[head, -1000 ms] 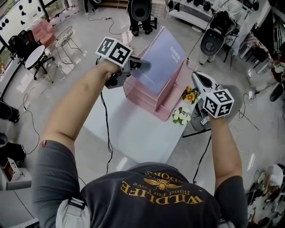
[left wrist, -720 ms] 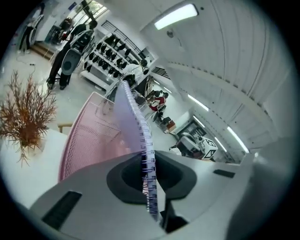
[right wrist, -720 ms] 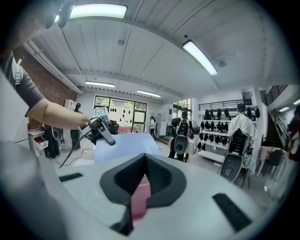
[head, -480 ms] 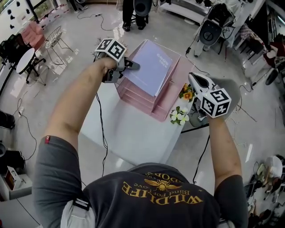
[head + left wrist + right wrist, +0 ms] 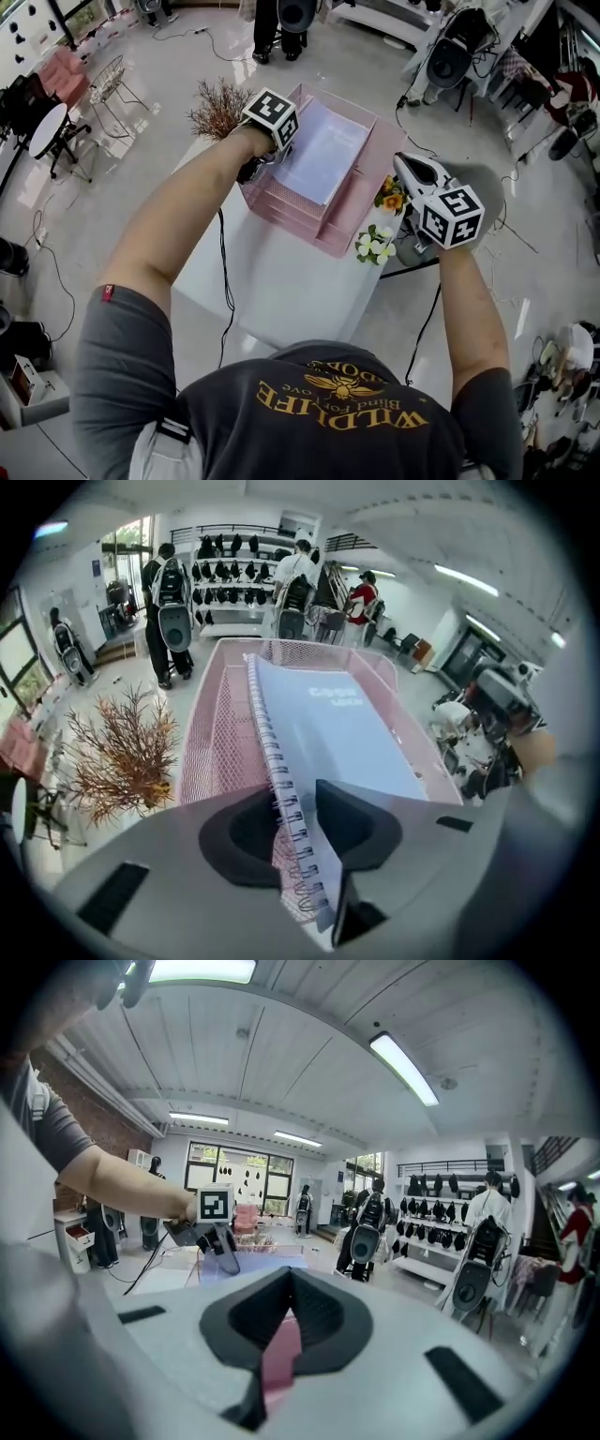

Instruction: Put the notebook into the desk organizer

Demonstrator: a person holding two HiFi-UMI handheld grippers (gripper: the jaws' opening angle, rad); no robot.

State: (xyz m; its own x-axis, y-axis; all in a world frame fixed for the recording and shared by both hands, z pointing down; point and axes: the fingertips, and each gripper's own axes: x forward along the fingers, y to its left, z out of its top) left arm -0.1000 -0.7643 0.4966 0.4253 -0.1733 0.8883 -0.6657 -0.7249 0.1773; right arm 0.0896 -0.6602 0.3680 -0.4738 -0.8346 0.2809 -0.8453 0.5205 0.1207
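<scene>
Since a second earlier, the left gripper (image 5: 275, 157) had come down with the notebook (image 5: 319, 155), which before stood tilted above the organizer (image 5: 349, 220) and now lay in its top tray. The right gripper (image 5: 405, 167) had hardly moved.

The white table (image 5: 281, 291) filled the middle of the head view. The pink mesh organizer stood at its 12 o'clock end. The pale purple notebook (image 5: 328, 733) lay inside the top tray, with its wire spiral along the 9 o'clock side. A dry brown plant (image 5: 217, 108) stood at 10 o'clock from the organizer.

The left gripper (image 5: 291, 822) was at the 9 o'clock edge of the tray and pointed steeply down. Its jaws had just been opening; the spiral edge of the notebook was between them, with a gap on one side, so they did not press on it. The right gripper (image 5: 289, 1283) hung at 3 o'clock from the organizer, apart from it. Its jaws were together at the tips and held nothing. Small white flowers (image 5: 380, 242) lay at 4 o'clock, just beside the organizer.
</scene>
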